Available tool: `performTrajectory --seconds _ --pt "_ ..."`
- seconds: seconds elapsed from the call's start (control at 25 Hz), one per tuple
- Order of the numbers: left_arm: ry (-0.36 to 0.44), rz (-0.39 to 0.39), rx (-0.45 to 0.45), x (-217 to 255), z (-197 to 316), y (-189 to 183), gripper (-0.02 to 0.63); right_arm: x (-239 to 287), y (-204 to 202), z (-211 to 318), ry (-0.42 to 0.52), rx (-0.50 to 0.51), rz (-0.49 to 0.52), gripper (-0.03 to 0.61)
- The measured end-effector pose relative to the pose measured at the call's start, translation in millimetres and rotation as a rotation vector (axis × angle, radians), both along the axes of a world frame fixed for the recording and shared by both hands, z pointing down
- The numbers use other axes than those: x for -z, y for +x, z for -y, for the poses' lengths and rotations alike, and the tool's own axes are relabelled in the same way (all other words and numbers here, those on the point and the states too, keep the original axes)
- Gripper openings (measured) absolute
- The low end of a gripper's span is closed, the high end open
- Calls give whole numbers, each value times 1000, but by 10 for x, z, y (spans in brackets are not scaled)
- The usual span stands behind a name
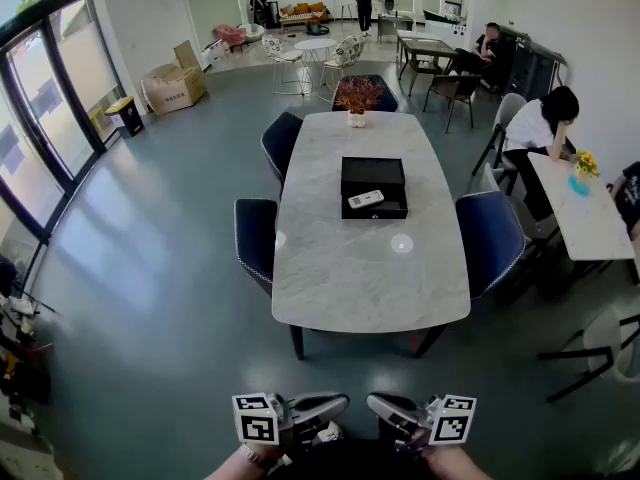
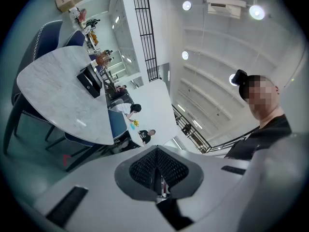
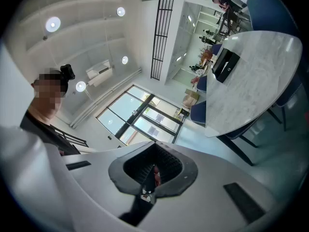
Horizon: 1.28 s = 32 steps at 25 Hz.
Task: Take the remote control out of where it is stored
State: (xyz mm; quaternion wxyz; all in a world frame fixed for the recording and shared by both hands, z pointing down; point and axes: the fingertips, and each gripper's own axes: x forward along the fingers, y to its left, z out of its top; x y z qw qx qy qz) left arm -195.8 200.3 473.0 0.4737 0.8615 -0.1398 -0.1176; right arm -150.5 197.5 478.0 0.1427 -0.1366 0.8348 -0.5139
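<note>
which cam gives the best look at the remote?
Head view: the white remote lies in the black box on the marble table, seen from above and unobstructed. The left gripper view shows only the box, far off and side-on; the right gripper view likewise. The remote itself can't be made out in either.

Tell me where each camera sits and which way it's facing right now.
Head view: on the person's head, facing down-forward at the table and black box; left gripper, right gripper at bottom.
Left gripper view: on left gripper, tilted ceilingward; shut jaws, person's torso.
Right gripper view: on right gripper, tilted ceilingward; shut jaws, torso.
Shared: all three show the table.
</note>
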Motion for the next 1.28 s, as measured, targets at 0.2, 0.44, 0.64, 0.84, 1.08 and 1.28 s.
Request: performTrajectory --seconds 0.2,0.44,0.64,0.84,1.08,1.28 --pt "-2 -5 0 36 -5 -5 6 36 6 -3 3 -7 -3 9" --pt "-2 -5 2 0 23 2 8 3 15 20 8 -4 -5 9" --pt "-5 -7 8 -1 39 12 8 47 73 68 4 -23 29 9" --pt "-10 -7 12 2 62 61 8 68 171 99 -11 -32 32 9" --pt "-7 -23 -13 54 134 310 8 99 385 195 -10 -29 24 9" --pt "26 -23 -48 103 174 612 8 98 624 301 -10 -20 32 9"
